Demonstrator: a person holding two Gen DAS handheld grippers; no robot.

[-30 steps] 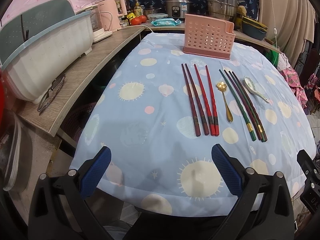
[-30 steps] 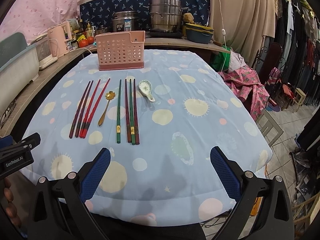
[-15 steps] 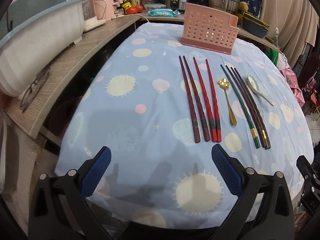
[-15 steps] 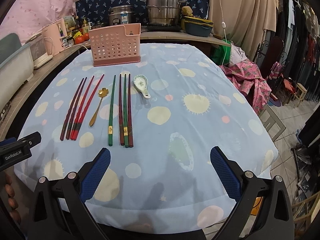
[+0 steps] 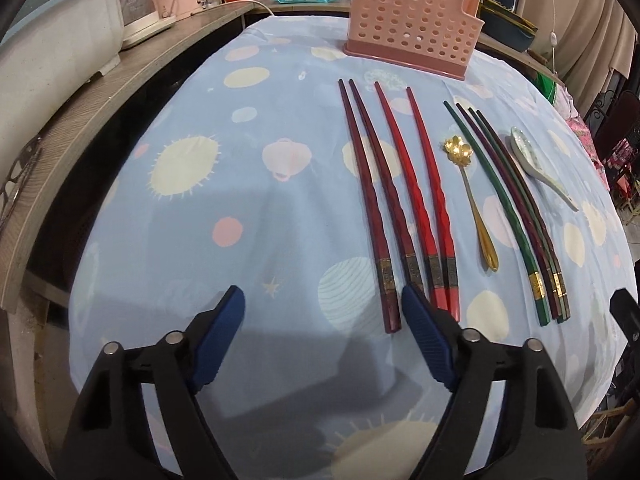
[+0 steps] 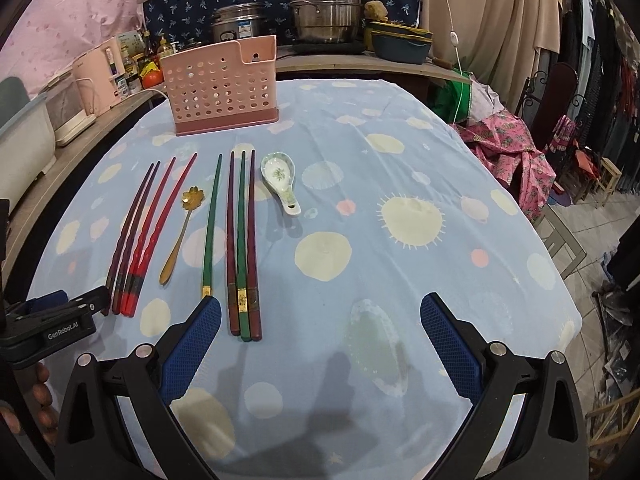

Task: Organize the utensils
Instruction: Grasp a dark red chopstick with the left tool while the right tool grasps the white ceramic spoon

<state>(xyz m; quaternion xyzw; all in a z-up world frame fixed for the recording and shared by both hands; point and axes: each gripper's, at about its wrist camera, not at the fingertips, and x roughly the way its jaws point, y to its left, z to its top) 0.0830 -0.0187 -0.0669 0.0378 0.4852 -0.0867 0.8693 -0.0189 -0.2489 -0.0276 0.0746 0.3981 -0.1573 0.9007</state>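
Observation:
Red and maroon chopsticks (image 5: 400, 200) (image 6: 148, 232), a gold spoon (image 5: 474, 204) (image 6: 180, 236), green and dark chopsticks (image 5: 516, 216) (image 6: 240, 240) and a white ceramic spoon (image 5: 536, 164) (image 6: 280, 180) lie in a row on the blue tablecloth. A pink perforated utensil holder (image 5: 408, 20) (image 6: 222, 86) stands upright behind them. My left gripper (image 5: 322, 316) is open and empty, low over the cloth, its right finger by the maroon chopsticks' near ends. My right gripper (image 6: 320, 320) is open and empty, its left finger beside the green chopsticks' near ends.
A wooden counter (image 5: 120, 92) runs along the left with a white tub (image 5: 52, 52) and appliances. Pots (image 6: 324, 4) and bowls stand on the back counter. Clothes and stools (image 6: 608, 172) are on the right beyond the table edge.
Both grippers have moved forward and lower over the table, closing in on the near ends of the chopsticks. Both stay open. The utensils have not moved.

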